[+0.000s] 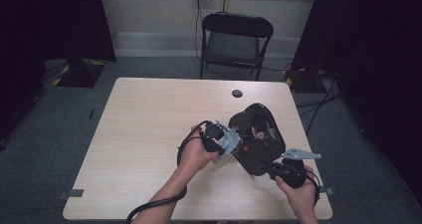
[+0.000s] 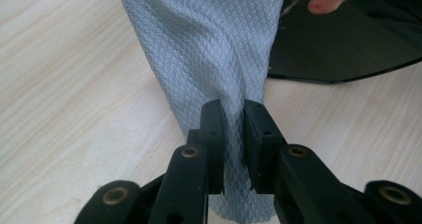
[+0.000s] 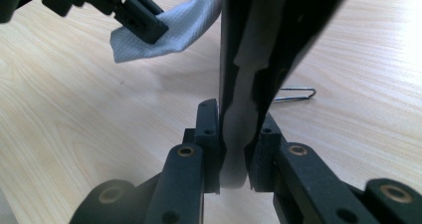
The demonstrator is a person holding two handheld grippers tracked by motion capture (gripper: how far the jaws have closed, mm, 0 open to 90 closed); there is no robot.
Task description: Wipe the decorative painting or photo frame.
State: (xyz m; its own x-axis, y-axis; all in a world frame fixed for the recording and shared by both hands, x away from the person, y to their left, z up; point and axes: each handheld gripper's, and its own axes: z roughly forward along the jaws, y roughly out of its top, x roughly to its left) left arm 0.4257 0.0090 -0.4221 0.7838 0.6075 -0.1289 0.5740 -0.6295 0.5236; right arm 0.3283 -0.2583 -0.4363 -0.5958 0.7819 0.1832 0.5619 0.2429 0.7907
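A glossy black tray [image 1: 259, 134] with a painted pattern stands tilted on the right half of the wooden table [image 1: 149, 134]. My right gripper [image 1: 273, 168] is shut on the tray's near edge, and the black rim [image 3: 263, 35] sits pinched between its jaws [image 3: 234, 119]. My left gripper [image 1: 230, 143] is at the tray's left side, shut on a grey-blue textured cloth [image 2: 209, 45] that hangs between its jaws [image 2: 233, 109]. The cloth [image 3: 169, 27] lies beside the tray's surface [image 2: 338, 50]. I cannot tell whether it touches the tray.
A thin wire clip [image 3: 296, 94] lies on the table just behind the tray. A round cable hole [image 1: 237, 93] sits near the table's far edge. Beyond the table stands a black folding chair [image 1: 236, 42]. Dark curtains hang on both sides.
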